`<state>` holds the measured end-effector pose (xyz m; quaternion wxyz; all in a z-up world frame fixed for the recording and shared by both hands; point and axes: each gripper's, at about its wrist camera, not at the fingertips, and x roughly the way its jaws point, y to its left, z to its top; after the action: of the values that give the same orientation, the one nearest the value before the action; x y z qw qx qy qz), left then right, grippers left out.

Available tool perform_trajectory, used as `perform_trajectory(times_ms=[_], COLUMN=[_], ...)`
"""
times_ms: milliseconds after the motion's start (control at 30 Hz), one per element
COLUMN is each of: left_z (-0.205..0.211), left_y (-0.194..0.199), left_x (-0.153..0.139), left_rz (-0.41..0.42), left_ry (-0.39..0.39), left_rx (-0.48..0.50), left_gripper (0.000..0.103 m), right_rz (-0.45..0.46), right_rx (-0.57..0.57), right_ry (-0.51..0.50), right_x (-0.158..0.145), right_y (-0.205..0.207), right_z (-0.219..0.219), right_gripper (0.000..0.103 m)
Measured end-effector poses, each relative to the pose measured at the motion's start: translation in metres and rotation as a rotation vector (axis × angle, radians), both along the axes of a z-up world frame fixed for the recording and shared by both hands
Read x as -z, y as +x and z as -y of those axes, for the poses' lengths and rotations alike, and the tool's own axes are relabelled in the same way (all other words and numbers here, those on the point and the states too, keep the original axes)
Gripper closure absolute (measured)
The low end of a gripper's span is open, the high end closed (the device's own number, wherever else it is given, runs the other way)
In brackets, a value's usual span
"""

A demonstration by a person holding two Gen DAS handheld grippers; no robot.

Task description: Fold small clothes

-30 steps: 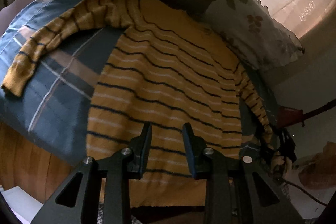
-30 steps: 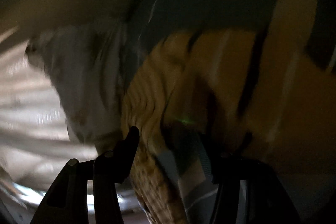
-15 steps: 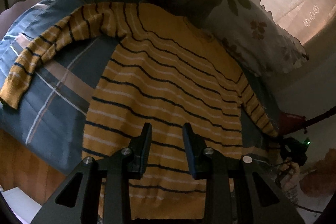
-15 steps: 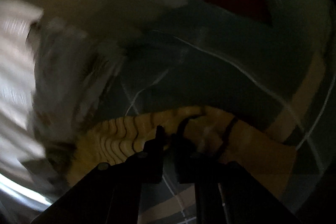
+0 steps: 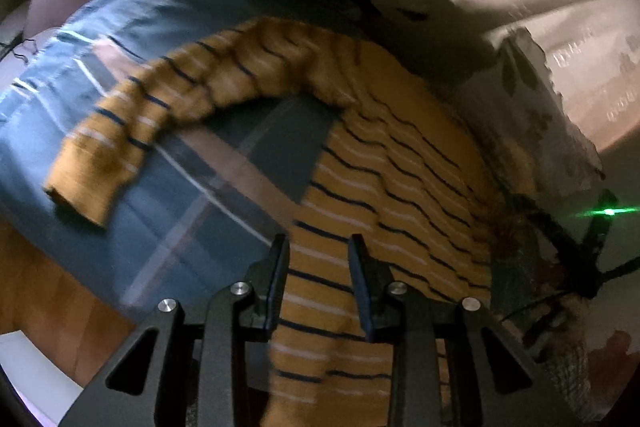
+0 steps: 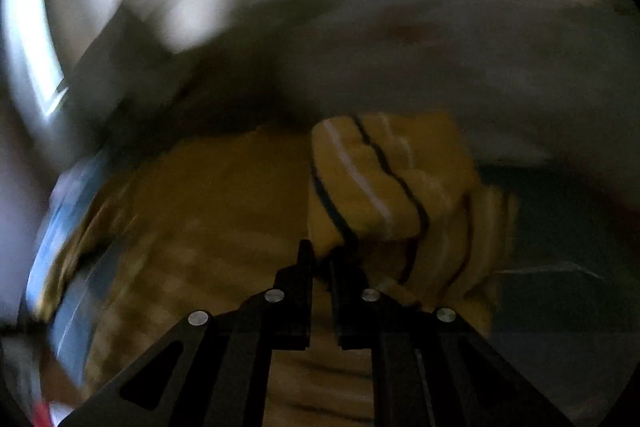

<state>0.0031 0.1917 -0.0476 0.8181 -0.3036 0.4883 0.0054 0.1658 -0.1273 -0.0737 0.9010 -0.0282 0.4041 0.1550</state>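
Left wrist: yellow striped sweater (image 5: 400, 195) lies rumpled.

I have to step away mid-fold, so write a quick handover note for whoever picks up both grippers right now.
Left gripper: jaws apart, nothing between them, hovering over the sweater near its hem.
Right gripper: nearly shut but just opening; it pinches a sleeve, lifted over the sweater body.
Sweater: lies on the blanket, body flat, other sleeve spread out to the side.
Done: one sleeve picked up to fold inward.
Left: lay that sleeve on the body, fold in the other one, then fold the body.
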Motion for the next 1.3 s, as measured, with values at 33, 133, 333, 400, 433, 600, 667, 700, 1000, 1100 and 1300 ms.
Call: perform_trajectory(times_ms=[33, 133, 333, 400, 433, 600, 667, 700, 1000, 1100, 1300], left_z=[-0.009, -0.038, -0.074, -0.083, -0.087, -0.093, -0.093, -0.093, -0.108, -0.114, -0.121], left_y=[0.000, 0.002, 0.012, 0.017, 0.020, 0.026, 0.028, 0.029, 0.032, 0.034, 0.035], left_x=[0.001, 0.003, 0.010, 0.017, 0.020, 0.026, 0.026, 0.027, 0.033, 0.036, 0.039], left_rz=[-0.001, -0.005, -0.010, -0.021, -0.028, -0.041, -0.043, -0.045, -0.041, -0.040, -0.047], left_ry=[-0.004, -0.015, -0.017, -0.027, -0.033, -0.058, -0.056, -0.056, -0.075, -0.092, -0.090], left_rx=[-0.010, -0.037, -0.048, -0.049, -0.050, -0.031, -0.018, -0.013, -0.053, -0.064, -0.073], left_gripper=[0.074, 0.074, 0.072, 0.072, 0.072, 0.072, 0.072, 0.072, 0.072, 0.072, 0.071], right_rz=[-0.018, -0.074, -0.164, -0.147, -0.138, -0.090, -0.104, -0.145, -0.344, -0.452, -0.308], right_rx=[-0.074, -0.229, -0.158, -0.086, -0.062, -0.002, 0.027, 0.054, -0.261, -0.401, -0.176], right_ry=[-0.041, -0.196, -0.064, -0.038, -0.035, -0.081, -0.068, -0.045, 0.191, 0.196, 0.172], right_x=[0.015, 0.058, 0.053, 0.040, 0.036, 0.035, 0.042, 0.050, 0.053, 0.058, 0.032], right_y=[0.001, -0.012, -0.014, -0.005, 0.001, 0.042, 0.058, 0.070, 0.014, -0.017, 0.012], right_z=[-0.031, -0.097, -0.085, -0.074, -0.072, -0.091, -0.097, -0.097, -0.144, -0.156, -0.125], right_gripper=[0.086, 0.078, 0.078, 0.076, 0.073, 0.049, 0.046, 0.046, 0.044, 0.044, 0.044])
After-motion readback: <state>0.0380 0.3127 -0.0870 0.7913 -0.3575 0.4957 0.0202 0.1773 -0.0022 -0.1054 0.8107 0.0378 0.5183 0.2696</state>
